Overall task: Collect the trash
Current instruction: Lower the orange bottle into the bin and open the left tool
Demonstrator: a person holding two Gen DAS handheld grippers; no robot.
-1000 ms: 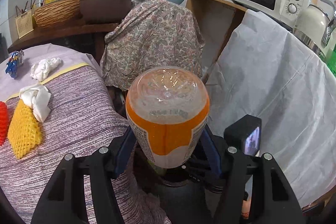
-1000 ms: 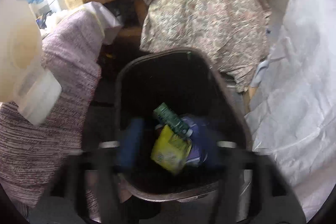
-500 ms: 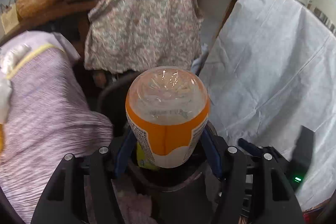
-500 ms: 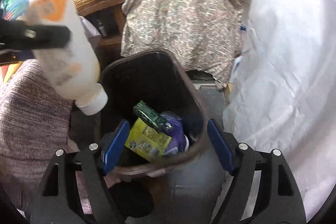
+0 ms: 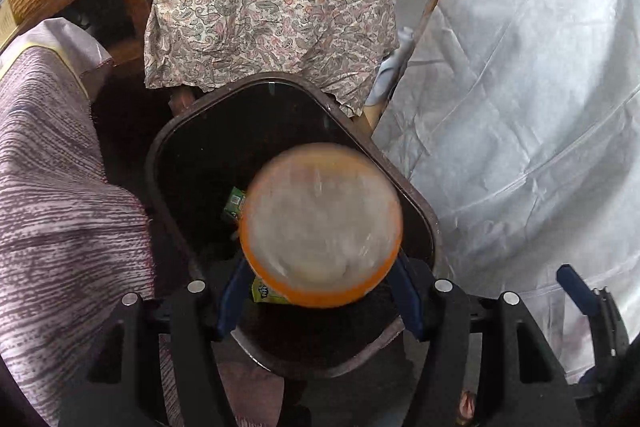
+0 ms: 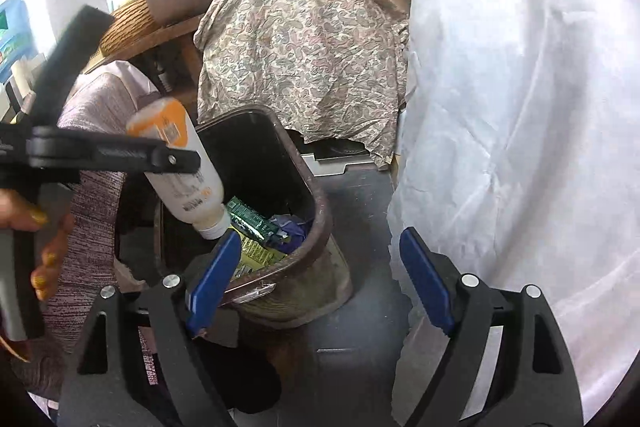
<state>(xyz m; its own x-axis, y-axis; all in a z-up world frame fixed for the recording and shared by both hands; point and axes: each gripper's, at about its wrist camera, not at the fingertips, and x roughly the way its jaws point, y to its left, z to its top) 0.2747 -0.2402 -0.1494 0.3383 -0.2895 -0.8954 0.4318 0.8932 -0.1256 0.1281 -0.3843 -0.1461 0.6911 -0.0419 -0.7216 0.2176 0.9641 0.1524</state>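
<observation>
Left wrist view looks almost straight down onto the base of the bottle (image 5: 321, 225), which I have clamped between the blue pads (image 5: 231, 303) of the left gripper (image 5: 320, 301). It hangs cap-down directly over the mouth of the bin (image 5: 416, 195). I read this as the drop step: the bottle has been carried to the bin and only the release is left.

From the right wrist view the bottle (image 6: 182, 163) tilts, its white cap low and just inside the bin (image 6: 320, 211) rim, above the green carton (image 6: 250, 217) and yellow packet (image 6: 256, 255) already lying in the bin. The left gripper (image 6: 176, 159) grips the bottle across its middle, jaws partly spread to the bottle's width, and the hand (image 6: 44, 239) holding it sits left of the bin, fingers wrapped on the handle.

Next I need only spread the left jaws and let the bottle fall. The cap is already past the rim, so I judge it should drop cleanly; I would keep the gripper over the bin's centre so it does not glance off the near edge.

The right gripper (image 6: 316, 281) is empty, pointing down at the bin's near-right corner. Its jaws have just been opening and now stand wide, with nothing between them.
</observation>
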